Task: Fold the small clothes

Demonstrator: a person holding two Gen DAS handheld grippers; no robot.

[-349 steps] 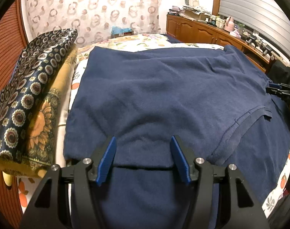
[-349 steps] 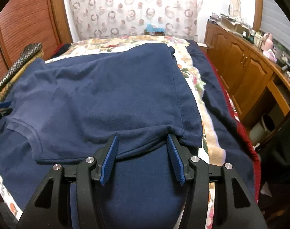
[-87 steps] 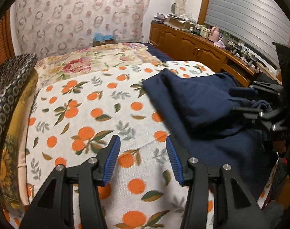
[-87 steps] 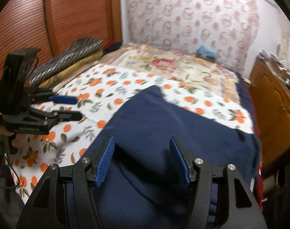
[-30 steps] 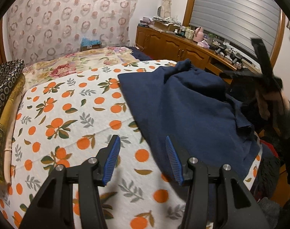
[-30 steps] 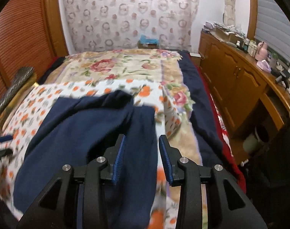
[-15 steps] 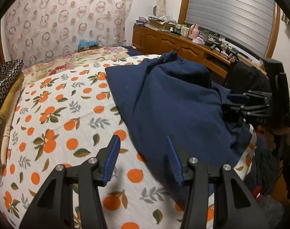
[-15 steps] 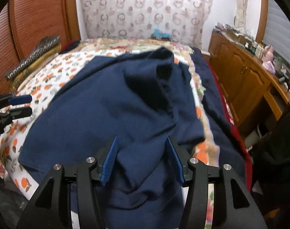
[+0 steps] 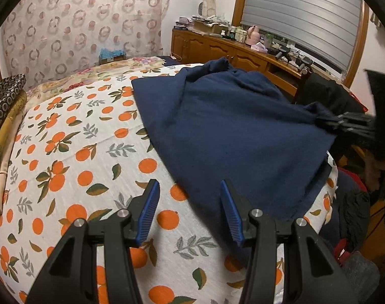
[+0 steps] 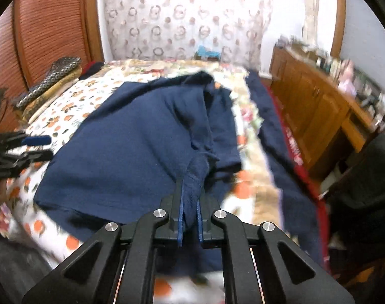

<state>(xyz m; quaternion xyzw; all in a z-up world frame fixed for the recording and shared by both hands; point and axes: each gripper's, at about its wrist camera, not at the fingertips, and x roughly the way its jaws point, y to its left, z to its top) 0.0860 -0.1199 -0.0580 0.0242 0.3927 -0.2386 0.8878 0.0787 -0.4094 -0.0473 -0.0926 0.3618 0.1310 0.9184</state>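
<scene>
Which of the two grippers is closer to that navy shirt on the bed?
Right. The right gripper is clamped on a bunch of the navy shirt; the left gripper stands open just beside its edge, not touching.

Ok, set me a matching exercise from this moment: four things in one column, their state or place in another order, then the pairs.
Things:
1. left claw
2. right claw
3. navy garment
4. dark patterned cushion

States or places:
A. stacked at the bed's far left edge
B. shut on bunched fabric
C. open, holding nothing
D. rumpled on the orange-print sheet

Pairs: 1-C, 2-B, 3-D, 4-A
</scene>
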